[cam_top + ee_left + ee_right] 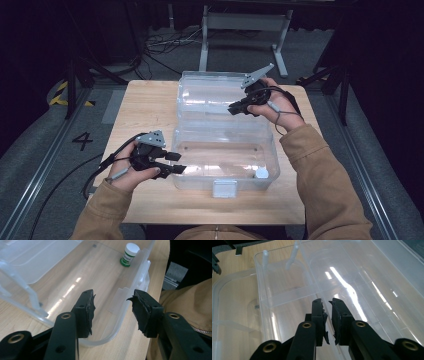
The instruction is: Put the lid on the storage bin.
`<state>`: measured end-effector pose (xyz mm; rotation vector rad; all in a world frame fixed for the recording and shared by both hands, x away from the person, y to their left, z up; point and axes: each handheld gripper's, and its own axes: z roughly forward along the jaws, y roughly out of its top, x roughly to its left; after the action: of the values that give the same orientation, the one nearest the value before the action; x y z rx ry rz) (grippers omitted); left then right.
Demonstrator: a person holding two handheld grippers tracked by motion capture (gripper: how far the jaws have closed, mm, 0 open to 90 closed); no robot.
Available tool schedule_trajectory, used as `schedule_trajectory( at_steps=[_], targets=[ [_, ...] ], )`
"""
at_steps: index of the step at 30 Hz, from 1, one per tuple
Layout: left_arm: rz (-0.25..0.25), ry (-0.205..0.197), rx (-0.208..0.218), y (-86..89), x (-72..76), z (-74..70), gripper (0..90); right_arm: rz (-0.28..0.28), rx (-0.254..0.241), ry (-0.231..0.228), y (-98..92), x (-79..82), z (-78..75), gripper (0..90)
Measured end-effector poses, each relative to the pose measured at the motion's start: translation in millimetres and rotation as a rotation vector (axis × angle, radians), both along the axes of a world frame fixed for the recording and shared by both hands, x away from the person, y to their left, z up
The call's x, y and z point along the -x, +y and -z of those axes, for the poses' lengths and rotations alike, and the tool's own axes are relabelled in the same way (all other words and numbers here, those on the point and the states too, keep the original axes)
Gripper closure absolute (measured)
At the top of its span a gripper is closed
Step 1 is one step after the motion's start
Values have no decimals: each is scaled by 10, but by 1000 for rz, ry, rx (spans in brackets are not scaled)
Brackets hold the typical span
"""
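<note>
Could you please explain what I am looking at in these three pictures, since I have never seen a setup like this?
A person sits at a wooden table and holds a hand tool with two black jaws in each hand. The high view looks down from above: the left gripper is at the near left corner of an open clear plastic box, and the right gripper is over its opened lid. The other two pictures come from cameras riding on the tools, looking along their jaws. The left gripper's jaws stand wide apart on either side of the box's wall, not touching it. The right gripper's jaws are nearly together with nothing between them. A small white-capped bottle stands inside the box.
</note>
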<state>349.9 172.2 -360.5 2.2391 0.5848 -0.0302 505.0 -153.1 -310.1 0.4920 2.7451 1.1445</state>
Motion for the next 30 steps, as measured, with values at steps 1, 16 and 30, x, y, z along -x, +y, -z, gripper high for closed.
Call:
schedule_trajectory(
  at_steps=[1,16,30],
  targets=[
    [7,0,-4,-20,-3,10,524,2,0,0,-3,2,1,804],
    [89,49,-94,-263,9,209,519,10,-16,10,-15,4,10,799],
    [145,96,-175,-401,7,381,524,23,-25,18,-19,7,15,794]
  ],
)
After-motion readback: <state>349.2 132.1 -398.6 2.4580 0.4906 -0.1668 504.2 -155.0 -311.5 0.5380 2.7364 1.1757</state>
